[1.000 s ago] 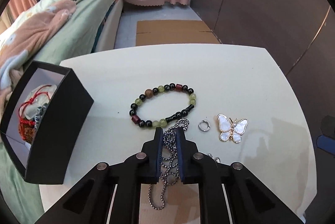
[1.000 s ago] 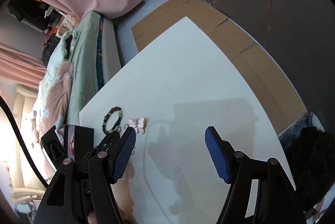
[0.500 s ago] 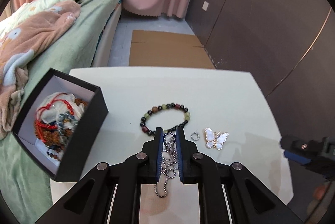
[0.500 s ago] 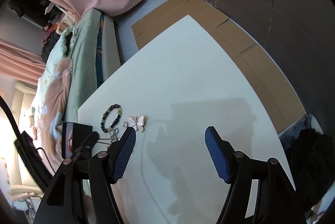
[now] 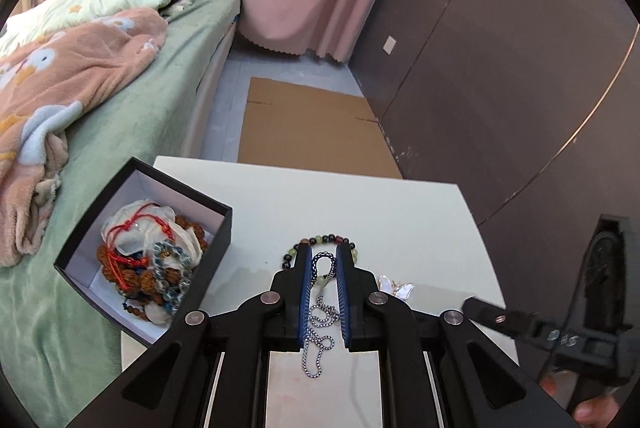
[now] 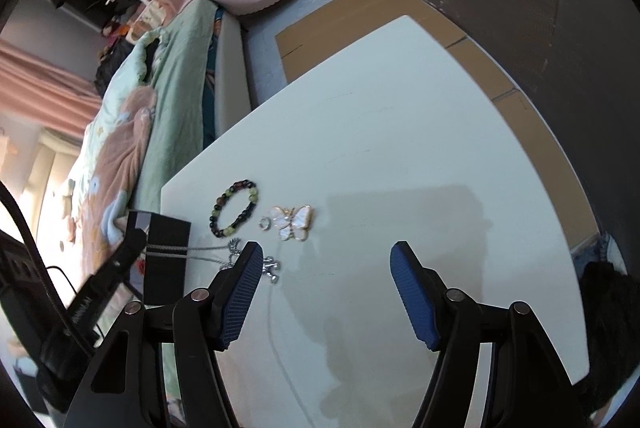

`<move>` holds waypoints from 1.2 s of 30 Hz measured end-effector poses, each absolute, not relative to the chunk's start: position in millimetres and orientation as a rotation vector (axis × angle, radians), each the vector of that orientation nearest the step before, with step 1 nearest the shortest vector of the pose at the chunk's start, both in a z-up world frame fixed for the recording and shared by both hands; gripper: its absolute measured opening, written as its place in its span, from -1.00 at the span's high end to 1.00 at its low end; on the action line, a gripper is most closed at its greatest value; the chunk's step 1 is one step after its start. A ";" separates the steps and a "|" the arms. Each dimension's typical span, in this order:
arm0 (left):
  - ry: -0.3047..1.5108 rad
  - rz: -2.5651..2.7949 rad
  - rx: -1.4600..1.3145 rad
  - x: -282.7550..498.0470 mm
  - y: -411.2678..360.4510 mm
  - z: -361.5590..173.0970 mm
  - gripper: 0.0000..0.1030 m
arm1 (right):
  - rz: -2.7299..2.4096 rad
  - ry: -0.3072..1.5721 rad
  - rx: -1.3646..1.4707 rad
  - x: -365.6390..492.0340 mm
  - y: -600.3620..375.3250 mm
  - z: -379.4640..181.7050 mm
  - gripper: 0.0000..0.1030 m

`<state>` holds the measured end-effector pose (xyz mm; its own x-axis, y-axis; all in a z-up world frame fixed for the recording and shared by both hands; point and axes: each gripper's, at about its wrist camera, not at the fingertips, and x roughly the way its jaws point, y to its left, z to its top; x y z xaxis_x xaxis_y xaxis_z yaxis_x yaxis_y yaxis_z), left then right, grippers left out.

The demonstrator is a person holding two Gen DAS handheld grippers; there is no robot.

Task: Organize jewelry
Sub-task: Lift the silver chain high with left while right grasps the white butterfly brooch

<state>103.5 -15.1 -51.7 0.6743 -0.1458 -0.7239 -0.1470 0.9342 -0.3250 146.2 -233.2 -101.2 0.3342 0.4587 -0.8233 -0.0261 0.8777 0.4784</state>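
Left wrist view: the left gripper (image 5: 324, 252) is clenched on a silver ball-chain necklace (image 5: 318, 324) dangling above the white tabletop (image 5: 400, 212), beside the open black jewelry box (image 5: 216, 240) at its left edge. Right gripper (image 6: 326, 260) is closing, nothing between its pads

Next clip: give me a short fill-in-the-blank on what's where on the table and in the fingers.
1. The left gripper is shut on a silver ____.
2. The black box already holds ____.
3. The ring lies between the beaded bracelet and the ____ brooch.
4. Between the right gripper's closing fingers there is ____.

Missing words: chain; jewelry; butterfly; nothing
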 end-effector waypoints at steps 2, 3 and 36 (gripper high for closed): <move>0.825 -0.006 -0.389 101.6 -10.5 -47.8 0.76 | 0.343 1.197 0.404 146.0 -225.6 -101.8 -0.13; 0.818 -0.009 -0.396 100.4 -7.9 -45.0 0.76 | 0.346 1.197 0.397 146.2 -222.7 -102.6 -0.11; 0.734 -0.015 -0.490 97.5 42.8 -20.5 0.76 | 0.169 1.195 -0.038 173.4 -119.4 -129.2 0.20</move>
